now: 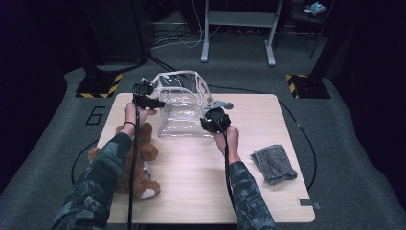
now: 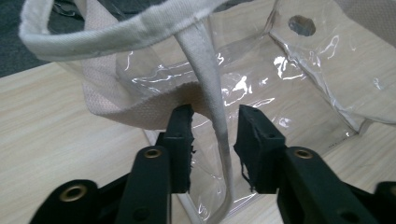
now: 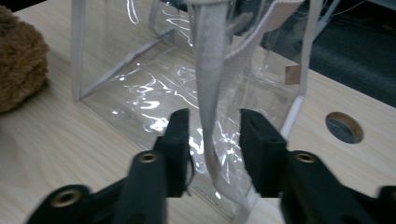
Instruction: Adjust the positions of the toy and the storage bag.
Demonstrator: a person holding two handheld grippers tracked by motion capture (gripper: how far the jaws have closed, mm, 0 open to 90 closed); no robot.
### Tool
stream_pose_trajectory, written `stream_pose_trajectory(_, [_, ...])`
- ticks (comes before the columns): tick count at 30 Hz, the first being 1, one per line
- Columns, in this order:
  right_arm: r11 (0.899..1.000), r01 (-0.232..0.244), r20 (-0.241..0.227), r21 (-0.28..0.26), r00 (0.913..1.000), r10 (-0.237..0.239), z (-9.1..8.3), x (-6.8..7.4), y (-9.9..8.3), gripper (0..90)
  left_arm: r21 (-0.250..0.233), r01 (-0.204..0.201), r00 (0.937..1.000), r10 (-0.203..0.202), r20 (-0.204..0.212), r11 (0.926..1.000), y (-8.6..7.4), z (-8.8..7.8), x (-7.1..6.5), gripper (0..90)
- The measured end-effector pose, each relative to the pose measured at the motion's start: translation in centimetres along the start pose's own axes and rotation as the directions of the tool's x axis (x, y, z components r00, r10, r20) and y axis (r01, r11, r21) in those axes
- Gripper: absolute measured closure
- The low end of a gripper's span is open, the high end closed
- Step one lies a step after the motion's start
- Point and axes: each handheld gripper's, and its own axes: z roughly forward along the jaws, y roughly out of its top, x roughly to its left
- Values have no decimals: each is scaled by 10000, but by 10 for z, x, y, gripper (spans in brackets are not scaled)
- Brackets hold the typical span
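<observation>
High view: a clear bag point(image 1: 181, 106) with white trim stands at the far middle of the desk point(image 1: 268, 120). The left tongs point(image 1: 154, 102) sit at the bag's left side and the right tongs point(image 1: 208, 122) at its near right corner. A brown teddy point(image 1: 139, 165) lies at the near left of the desk, partly under the person's left sleeve. A grey cloth point(image 1: 274, 163) lies at the right, well apart from the bag. A cable trails from each pair of tongs back along the forearms.

Left gripper view: the left tongs point(image 2: 215, 122) straddle a white strap point(image 2: 211, 84) that runs down the bag's clear wall point(image 2: 261, 79). The strap hangs between the two black jaws with a gap on either side, so the jaws stand partly open and do not press on it. A thicker trim band point(image 2: 116, 30) curves across above, and a woven beige strip point(image 2: 140, 109) lies just behind the left jaw.

Right gripper view: the right tongs point(image 3: 215, 121) likewise straddle a white strap point(image 3: 209, 84) that hangs down the front of the bag point(image 3: 140, 88). Space shows between the strap and each jaw, so these are partly open too, gripping nothing. The teddy point(image 3: 18, 70) shows at the left edge, and a round hole point(image 3: 344, 127) in the desk lies to the right of the bag.
</observation>
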Motion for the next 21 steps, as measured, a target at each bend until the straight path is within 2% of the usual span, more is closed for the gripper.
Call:
stream_pose_trajectory(2, [10000, -40, -175, 40, 9998, 41, 2, 0, 3, 722, -4, 18, 10000, -18, 6, 10000, -1, 1, 2, 714])
stream_pose_trajectory(3, [9999, 109, -65, 61, 9999, -109, 4, 1, 5, 759, -80, 103, 9999, -103, 38, 9999, -1, 2, 3, 733])
stream_pose_trajectory(5, [10000, 40, -27, -39, 10000, -40, 5, 2, 6, 827, -134, 215, 9995, -212, 238, 9997, -2, 2, 6, 770])
stream_pose_trajectory(7, [10000, 6, -21, 8, 10000, -6, 5, 2, 7, 836, -184, 315, 9991, -309, 282, 9993, -3, 2, 7, 783])
stream_pose_trajectory(8, [9998, 185, 154, 3, 9997, -185, 5, 3, 8, 846, -145, 427, 9983, -421, 405, 9990, -3, 1, 7, 820])
stream_pose_trajectory(11, [10000, -76, 318, 16, 9995, 76, 4, 6, 6, 855, -142, 403, 9986, -397, 358, 9991, -4, -1, 5, 846])
stream_pose_trajectory(16, [9998, -161, 156, -77, 9997, 162, -6, 3, 1, 857, 20, 409, 9983, -409, 421, 9992, -5, -6, -3, 851])
stream_pose_trajectory(18, [10000, -31, 100, -34, 9999, 31, -13, 2, -3, 858, 33, 201, 9986, -203, 479, 9998, -6, -7, -10, 852])
stream_pose_trajectory(19, [9998, -196, 80, -9, 9998, 196, -17, 3, -5, 857, -1, 32, 9992, -32, 399, 10000, -8, -7, -13, 852])
stream_pose_trajectory(21, [10000, 11, 64, -42, 10000, -11, -23, 0, -10, 857, -27, -68, 9985, 70, 550, 10000, -11, -8, -20, 852])
